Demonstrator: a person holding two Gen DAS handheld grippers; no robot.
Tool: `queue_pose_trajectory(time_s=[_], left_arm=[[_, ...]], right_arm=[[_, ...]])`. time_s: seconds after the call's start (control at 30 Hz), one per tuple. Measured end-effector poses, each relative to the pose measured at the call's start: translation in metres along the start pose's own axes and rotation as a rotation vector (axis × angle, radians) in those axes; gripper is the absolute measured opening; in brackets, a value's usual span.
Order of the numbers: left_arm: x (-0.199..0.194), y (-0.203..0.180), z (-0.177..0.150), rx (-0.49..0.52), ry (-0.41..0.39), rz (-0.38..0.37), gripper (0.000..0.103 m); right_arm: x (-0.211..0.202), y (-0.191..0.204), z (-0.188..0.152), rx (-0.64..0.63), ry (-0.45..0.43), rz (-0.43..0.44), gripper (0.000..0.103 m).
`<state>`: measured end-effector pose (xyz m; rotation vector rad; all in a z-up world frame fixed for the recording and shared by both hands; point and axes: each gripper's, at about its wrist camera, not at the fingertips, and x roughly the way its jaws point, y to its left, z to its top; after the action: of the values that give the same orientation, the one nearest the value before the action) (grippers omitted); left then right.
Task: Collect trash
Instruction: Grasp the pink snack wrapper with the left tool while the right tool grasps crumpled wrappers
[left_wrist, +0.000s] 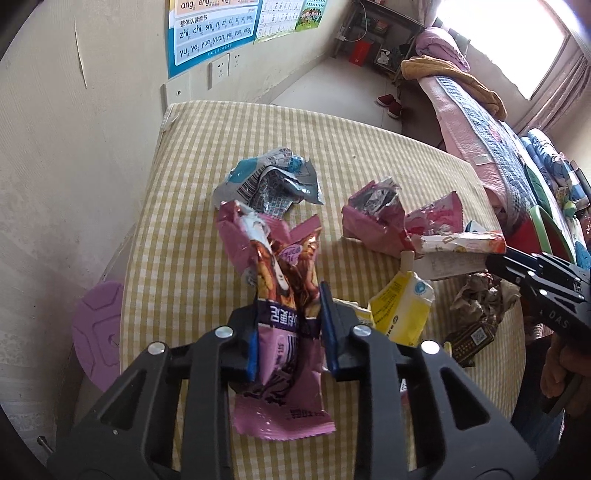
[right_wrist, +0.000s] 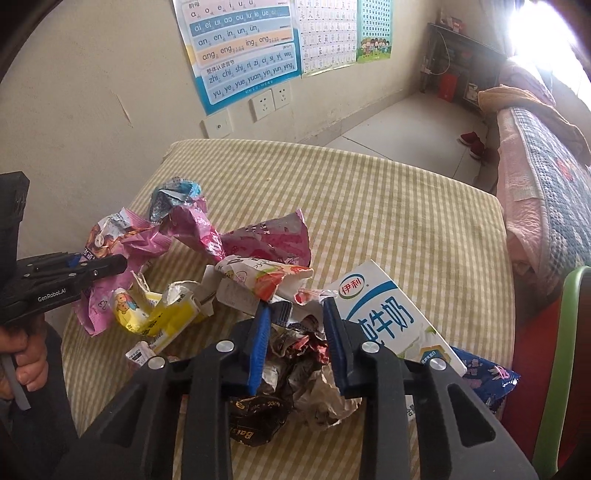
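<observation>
Trash lies in a heap on a table with a yellow checked cloth (left_wrist: 369, 147). My left gripper (left_wrist: 290, 317) is shut on a long pink and brown snack wrapper (left_wrist: 284, 266), both blue pads pressing its sides. It shows from the side in the right wrist view as the left gripper (right_wrist: 110, 266). My right gripper (right_wrist: 297, 332) is shut on a crumpled dark, red and white wrapper wad (right_wrist: 299, 350). A white and blue milk carton (right_wrist: 391, 317) leans just right of it. A yellow carton (right_wrist: 162, 317) and pink wrappers (right_wrist: 258, 236) lie between the two grippers.
A blue and silver wrapper (left_wrist: 273, 181) lies farther back on the cloth. A dark blue flowered packet (right_wrist: 487, 376) sits at the table's right edge. A bed with a pink quilt (right_wrist: 535, 192) and a green chair (right_wrist: 565, 350) stand to the right; a wall is close on the left.
</observation>
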<state>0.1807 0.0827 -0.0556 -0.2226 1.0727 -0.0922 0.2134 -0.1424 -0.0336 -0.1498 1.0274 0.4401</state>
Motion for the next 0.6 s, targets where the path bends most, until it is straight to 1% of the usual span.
queue_pose_trajectory(time_s=[0.2,0.23,0.27,0.33,0.43,0.6], left_arm=[[-0.023,-0.007,-0.002,0.013,-0.051,0.019,0.023],[-0.027,-0.007,-0.003,0.010,-0.057,0.018,0.023],[-0.031,-0.007,-0.005,0.004,-0.062,0.017,0.023],[-0.037,-0.007,-0.008,-0.006,-0.068,0.011,0.023],[-0.044,-0.007,-0.013,-0.025,-0.069,0.002,0.023],[-0.056,-0.014,-0.018,-0.026,-0.083,-0.005,0.023]], right_arm=[[-0.024,0.006,-0.003,-0.006,-0.043,0.010,0.019],[-0.027,0.006,-0.004,-0.003,-0.050,0.011,0.014],[-0.031,0.006,-0.005,-0.001,-0.056,0.013,0.000],[-0.039,0.006,-0.006,0.009,-0.070,0.011,0.001],[-0.043,0.007,-0.011,0.011,-0.066,0.008,0.001],[-0.055,0.008,-0.017,0.025,-0.085,0.019,0.000]])
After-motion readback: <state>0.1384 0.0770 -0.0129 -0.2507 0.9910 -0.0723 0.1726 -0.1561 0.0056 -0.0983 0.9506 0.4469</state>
